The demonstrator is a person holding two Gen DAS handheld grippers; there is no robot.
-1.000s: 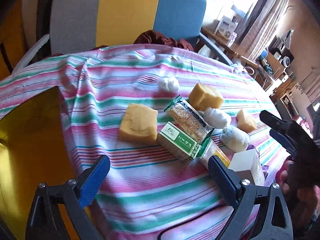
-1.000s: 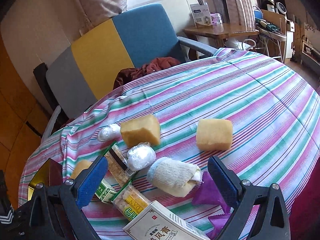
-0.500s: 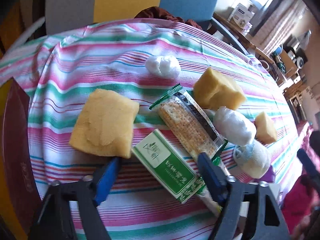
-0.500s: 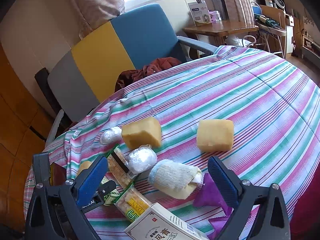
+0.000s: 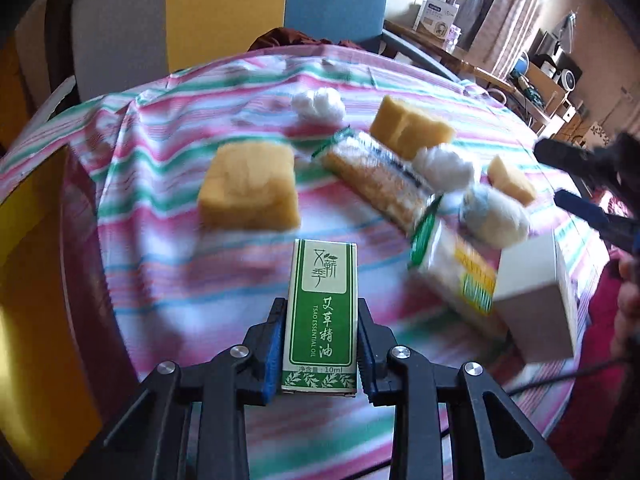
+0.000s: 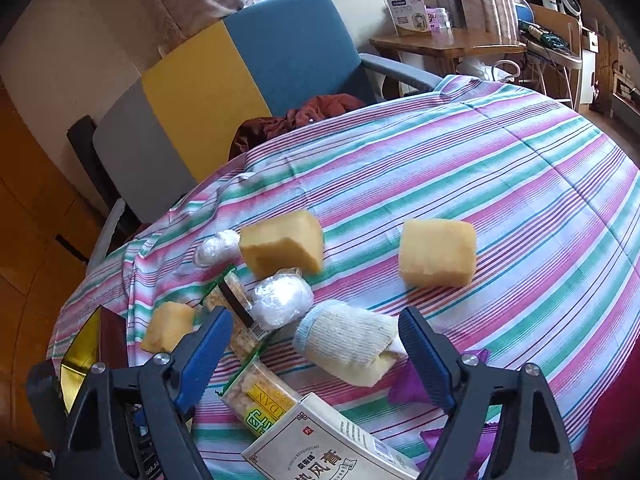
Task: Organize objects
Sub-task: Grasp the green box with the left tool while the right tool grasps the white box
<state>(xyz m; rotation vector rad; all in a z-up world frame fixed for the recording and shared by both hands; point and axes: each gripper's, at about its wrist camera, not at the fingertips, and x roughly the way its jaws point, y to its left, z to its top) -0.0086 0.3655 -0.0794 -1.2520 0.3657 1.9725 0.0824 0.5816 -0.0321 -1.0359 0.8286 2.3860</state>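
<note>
Essential-oil box (image 5: pixel 320 316), green and white, sits clamped between the blue pads of the left gripper (image 5: pixel 320 354), above the striped tablecloth (image 5: pixel 168 264). Beyond it lie a yellow sponge (image 5: pixel 248 190) and a cracker packet (image 5: pixel 376 180). The right gripper (image 6: pixel 316 350) is closing, its pads apart around a rolled sock (image 6: pixel 344 342).

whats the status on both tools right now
Left tool shut on the green essential oil box. Right tool empty, jaws closing over the rolled sock. Cracker pack crowds the sock's near side.
</note>
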